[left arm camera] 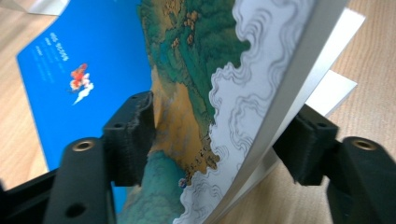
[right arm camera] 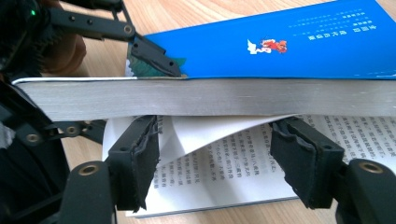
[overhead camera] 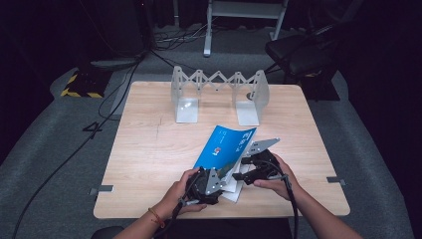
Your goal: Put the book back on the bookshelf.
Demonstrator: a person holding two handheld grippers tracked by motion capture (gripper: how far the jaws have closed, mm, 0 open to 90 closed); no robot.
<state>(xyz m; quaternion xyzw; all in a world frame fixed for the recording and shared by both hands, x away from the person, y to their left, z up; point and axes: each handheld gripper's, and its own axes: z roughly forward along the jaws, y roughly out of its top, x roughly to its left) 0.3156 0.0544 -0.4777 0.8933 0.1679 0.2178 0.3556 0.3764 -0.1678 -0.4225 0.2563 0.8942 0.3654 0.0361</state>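
A thick book with a blue cover (overhead camera: 226, 144) lies open at the near middle of the wooden table (overhead camera: 149, 164). Its upper block of pages is lifted off the printed pages (right arm camera: 243, 172) below. My left gripper (overhead camera: 218, 181) (left arm camera: 224, 140) is shut on that lifted block: one pad presses the illustrated cover (left arm camera: 187, 84), the other presses the pages from underneath. One of its fingers (right arm camera: 152, 55) lies on the blue cover (right arm camera: 289, 51). My right gripper (overhead camera: 242, 169) (right arm camera: 215, 158) stands open under the raised block, with a loose white page (right arm camera: 210, 130) curling between its jaws.
A folding metal book rack (overhead camera: 219, 94) stands at the far middle of the table. A dark chair (overhead camera: 298, 52) and cables (overhead camera: 114, 89) are on the floor beyond the table. Bare wood lies to the left of the book.
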